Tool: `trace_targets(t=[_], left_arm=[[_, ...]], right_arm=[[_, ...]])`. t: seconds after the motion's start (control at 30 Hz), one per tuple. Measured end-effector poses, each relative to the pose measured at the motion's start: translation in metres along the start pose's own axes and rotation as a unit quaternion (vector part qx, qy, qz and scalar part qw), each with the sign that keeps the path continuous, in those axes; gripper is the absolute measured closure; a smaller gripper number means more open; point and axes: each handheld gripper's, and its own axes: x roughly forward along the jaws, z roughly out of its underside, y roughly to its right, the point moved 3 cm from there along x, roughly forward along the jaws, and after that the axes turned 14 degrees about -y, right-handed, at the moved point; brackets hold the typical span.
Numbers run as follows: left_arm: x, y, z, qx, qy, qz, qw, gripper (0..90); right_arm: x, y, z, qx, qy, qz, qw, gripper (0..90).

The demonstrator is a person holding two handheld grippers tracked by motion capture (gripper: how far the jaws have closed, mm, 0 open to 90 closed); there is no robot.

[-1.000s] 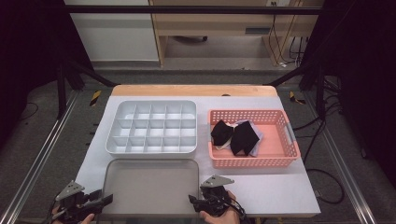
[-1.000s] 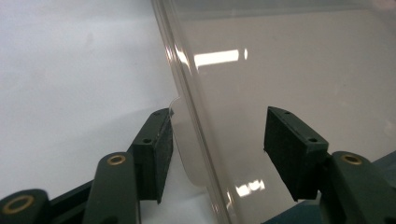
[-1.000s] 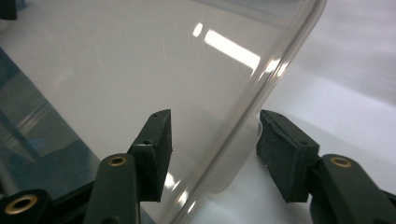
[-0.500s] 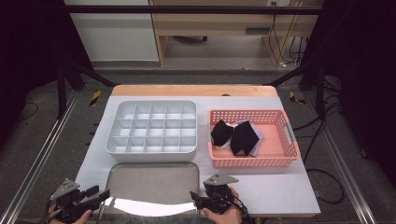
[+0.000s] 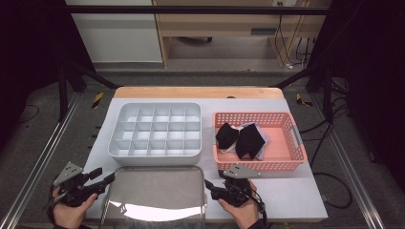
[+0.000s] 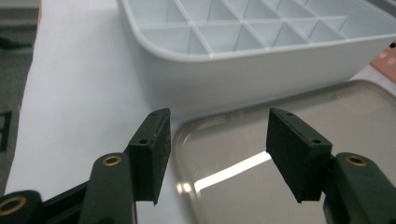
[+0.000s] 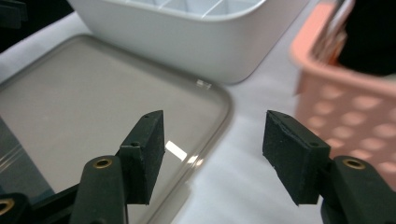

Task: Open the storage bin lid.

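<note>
Fingers, left gripper (image 6: 217, 156): stood apart with nothing between them, straddling the near left corner rim of the clear lid (image 6: 299, 140); one pad (image 6: 152, 151) sat outside the rim over bare bench, the other over the lid.
Fingers, right gripper (image 7: 215, 156): had just been opening and stood apart, empty; the lid's right edge (image 7: 219, 116) ran up between them.
Key relation: lid (image 5: 155, 191) lay flat at the bench's near edge, long axis left to right, between the left gripper (image 5: 102, 179) and the right gripper (image 5: 210, 186); each gripper sat at its own end, neither clearly nearer.
Judgement: a two-handed grasp of the lid looked likeliest, each hand closing on its own rim.
Divided tray (image 5: 157, 131): white, just beyond the lid's far edge; every compartment looked empty.
Pink basket (image 5: 286, 143): towards the bench's right edge, beside the tray; held black folded cloths (image 5: 241, 138) with something pale beneath.
Bench (image 5: 296, 195): white-topped, bare at its near right corner.
</note>
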Motion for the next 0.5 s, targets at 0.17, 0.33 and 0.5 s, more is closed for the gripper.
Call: trace_targets(t=[0.17, 0.33, 0.5], left_arm=[[0.003, 0.017, -0.022, 0.014, 0.016, 0.009, 0.9997, 38.5], [0.011, 0.032, -0.032, 0.022, 0.02, 0.01, 0.9995, 37.8], [0.02, 0.04, -0.032, 0.017, 0.023, 0.014, 0.9995, 37.9]], right_arm=[[-0.013, 0.013, -0.015, 0.0, 0.021, 0.01, 0.9997, 38.5], [-0.023, 0.026, -0.029, 0.007, 0.038, 0.021, 0.999, 37.7], [-0.032, 0.042, -0.046, 0.012, 0.053, 0.033, 0.998, 36.3]])
